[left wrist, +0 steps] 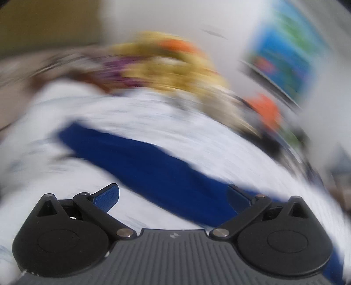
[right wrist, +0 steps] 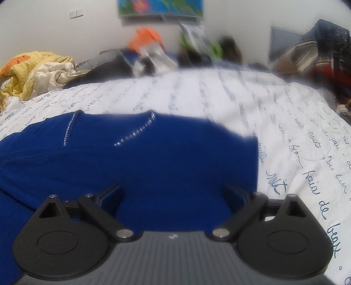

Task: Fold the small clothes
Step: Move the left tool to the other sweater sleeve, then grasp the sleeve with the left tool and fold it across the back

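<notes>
A dark blue garment (right wrist: 136,157) with two lines of small silver studs lies flat on a white bedspread (right wrist: 252,105) printed with blue handwriting. My right gripper (right wrist: 172,195) is open, low over the garment near its right edge, with nothing between the fingers. In the left wrist view, which is badly motion-blurred, the same blue garment (left wrist: 153,162) runs as a diagonal band across the white bedspread (left wrist: 219,136). My left gripper (left wrist: 173,197) is open, with blue fingertips (left wrist: 107,197) spread wide just above the cloth, empty.
A yellow and cream heap of bedding (right wrist: 33,72) lies at the far left of the bed. Dark clothes, an orange item (right wrist: 144,37) and clutter line the far edge by the wall. A colourful picture (right wrist: 160,6) hangs above. More piled fabric (right wrist: 318,50) sits at far right.
</notes>
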Available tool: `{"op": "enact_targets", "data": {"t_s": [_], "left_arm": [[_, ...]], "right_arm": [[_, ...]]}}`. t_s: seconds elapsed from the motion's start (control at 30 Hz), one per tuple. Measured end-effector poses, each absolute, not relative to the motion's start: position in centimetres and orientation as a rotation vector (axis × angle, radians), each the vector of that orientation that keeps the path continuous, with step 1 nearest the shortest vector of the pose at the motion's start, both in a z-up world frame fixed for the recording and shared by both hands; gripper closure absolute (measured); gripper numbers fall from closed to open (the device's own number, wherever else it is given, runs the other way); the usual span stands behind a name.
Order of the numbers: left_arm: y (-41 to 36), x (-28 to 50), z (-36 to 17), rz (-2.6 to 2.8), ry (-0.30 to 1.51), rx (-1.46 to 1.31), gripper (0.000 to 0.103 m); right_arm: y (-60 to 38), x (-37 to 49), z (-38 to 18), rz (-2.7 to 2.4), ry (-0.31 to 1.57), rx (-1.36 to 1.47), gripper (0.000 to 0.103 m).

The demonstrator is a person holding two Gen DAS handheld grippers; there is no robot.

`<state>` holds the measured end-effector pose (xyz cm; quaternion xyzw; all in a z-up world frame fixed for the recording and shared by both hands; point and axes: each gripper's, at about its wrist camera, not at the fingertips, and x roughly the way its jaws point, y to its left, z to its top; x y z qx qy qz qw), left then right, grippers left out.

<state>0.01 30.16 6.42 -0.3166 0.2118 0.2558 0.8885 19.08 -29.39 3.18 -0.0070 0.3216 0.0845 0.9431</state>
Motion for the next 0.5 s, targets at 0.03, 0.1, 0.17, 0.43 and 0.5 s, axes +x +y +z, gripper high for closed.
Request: {"op": "enact_targets", "data": {"t_s": [0.03, 0.1, 0.17, 0.43, 0.5], "left_arm": [[32.9, -0.5, 6.1, 0.578, 0.423, -0.755, 0.003], [37.8, -1.5, 5.1, 0.656, 0.383, -0.961, 0.007], [41.2, -1.6, 3.9, 0.638, 0.347, -1.123, 0.013], [44.3, 2.9, 1.6, 0.640, 0.436, -1.186, 0.072], [44.4, 3.5, 1.6, 0.648, 0.460, -1.143, 0.092]], "right_arm": [[-29.4, 19.1, 3.2, 0.172, 0.655, -0.015, 0.004], [-29.4, 19.1, 3.2, 0.171, 0.655, -0.015, 0.004], [-29.4, 19.1, 3.2, 0.169, 0.654, -0.014, 0.004], [-29.4, 19.0, 3.2, 0.169, 0.654, -0.016, 0.004], [-29.4, 19.0, 3.2, 0.170, 0.654, -0.015, 0.004]]}}
